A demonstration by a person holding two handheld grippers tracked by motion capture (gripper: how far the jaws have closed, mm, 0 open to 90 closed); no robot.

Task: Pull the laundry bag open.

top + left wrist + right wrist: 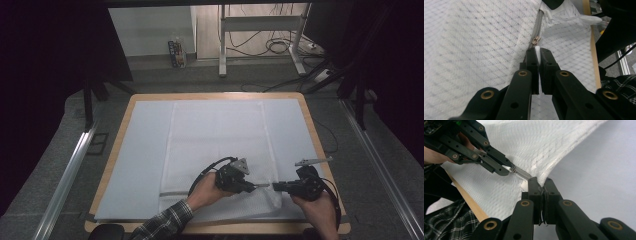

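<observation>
Left gripper view, gripper (538, 55) pinching zipper pull (537, 51)

White mesh cloth bag (474, 37), metal zipper (537, 27), matt black tongs (538, 56), wooden table (120, 125)

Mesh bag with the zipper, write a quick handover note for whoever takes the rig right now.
Left tool: shut on the white zipper pull tab, just behind the metal slider.
Right tool: shut on the bag's edge at the zipper's end.
White mesh bag: flat on the pale mat, the corner near both tools lifted.
Done: both grips set.
Left: probably run the slider along the zipper; which way, I cannot tell.
</observation>
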